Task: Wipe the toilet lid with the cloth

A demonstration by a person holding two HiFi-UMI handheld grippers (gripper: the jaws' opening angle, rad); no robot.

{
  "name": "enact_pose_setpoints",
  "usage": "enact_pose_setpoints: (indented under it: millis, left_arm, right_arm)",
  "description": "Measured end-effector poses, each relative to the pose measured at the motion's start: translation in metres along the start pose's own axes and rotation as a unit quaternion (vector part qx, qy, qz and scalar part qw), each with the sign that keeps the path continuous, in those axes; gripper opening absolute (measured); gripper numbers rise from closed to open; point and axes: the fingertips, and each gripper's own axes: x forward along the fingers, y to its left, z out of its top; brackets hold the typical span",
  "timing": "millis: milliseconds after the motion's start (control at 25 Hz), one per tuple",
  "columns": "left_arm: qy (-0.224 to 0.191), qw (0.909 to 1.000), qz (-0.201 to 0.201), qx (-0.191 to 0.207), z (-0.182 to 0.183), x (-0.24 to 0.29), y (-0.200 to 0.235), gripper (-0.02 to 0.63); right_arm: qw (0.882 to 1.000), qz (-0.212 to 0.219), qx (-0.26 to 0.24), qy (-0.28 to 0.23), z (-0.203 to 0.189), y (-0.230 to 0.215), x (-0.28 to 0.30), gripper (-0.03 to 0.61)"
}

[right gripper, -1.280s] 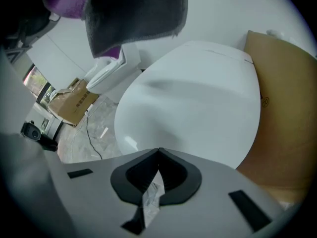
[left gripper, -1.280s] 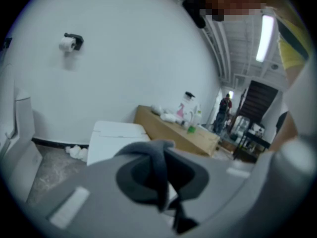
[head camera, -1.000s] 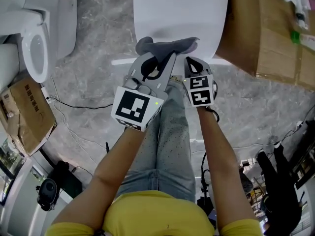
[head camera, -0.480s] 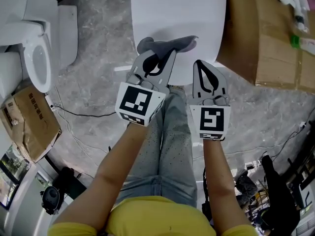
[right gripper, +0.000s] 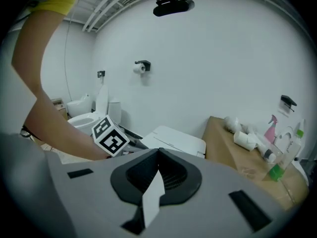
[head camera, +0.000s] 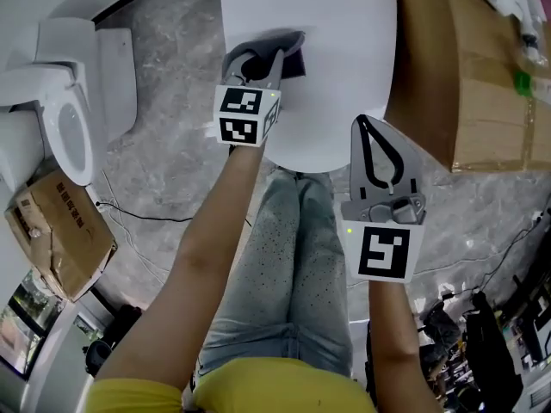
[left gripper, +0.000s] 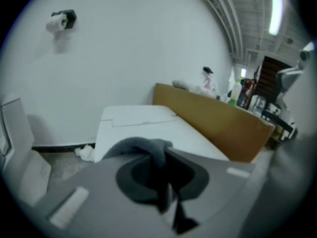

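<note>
the cloth [head camera: 291,52] lies far left on the toilet lid [head camera: 340,84], pinched by the left hand-held gripper [head camera: 258,58]. the right hand-held gripper [head camera: 364,124] hangs closed and empty, nearer. the pinch seems thin, so dragging could tug it loose.

Floor: grey marbled floor [head camera: 164,84], black cable [head camera: 155,216] across it.
Wall: white wall [right gripper: 213,58], toilet-roll holder [right gripper: 142,66] mounted.
Left: second toilet [head camera: 65,127], cardboard box [head camera: 60,239].
Right: large carton [head camera: 465,84].
Light: ceiling strip light [left gripper: 274,11].

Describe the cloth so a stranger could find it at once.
Find the closed white toilet lid beside the brown cardboard box. On it lies a crumpled dark grey cloth, pinched by the left gripper: the only soft, dark thing there.
</note>
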Motion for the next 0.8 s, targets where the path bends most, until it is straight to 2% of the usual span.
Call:
enact_pose_setpoints:
  millis: [120,240,320,440,640,800]
  left_arm:
    - [0.019,0.9995,0.020,-0.011,-0.018,0.031,0.032,0.018]
    - [0.042,0.9981,0.042,-0.019,-0.035,0.053,0.057,0.017]
    - [0.046,0.9975,0.053,0.009,-0.030,0.064,0.060,0.018]
    - [0.049,0.9970,0.046,0.039,-0.014,0.089,0.048,0.018]
    - [0.066,0.9964,-0.015,0.050,0.017,0.144,-0.004,0.018]
    - [0.089,0.9867,-0.098,0.094,0.025,0.176,-0.083,0.018]
  right_arm:
    - [1.000,0.001,-0.019,0.009,0.004,-0.004,0.001,0.015]
    - [1.000,-0.010,-0.006,0.012,0.004,-0.010,0.000,0.015]
    - [1.000,-0.019,0.004,0.015,0.001,-0.018,-0.001,0.016]
    - [0.999,-0.033,0.012,0.023,-0.007,-0.030,-0.006,0.015]
    - [0.997,-0.056,0.027,0.034,-0.019,-0.040,-0.013,0.015]
    - [0.997,-0.065,0.032,0.040,-0.024,-0.042,-0.020,0.016]
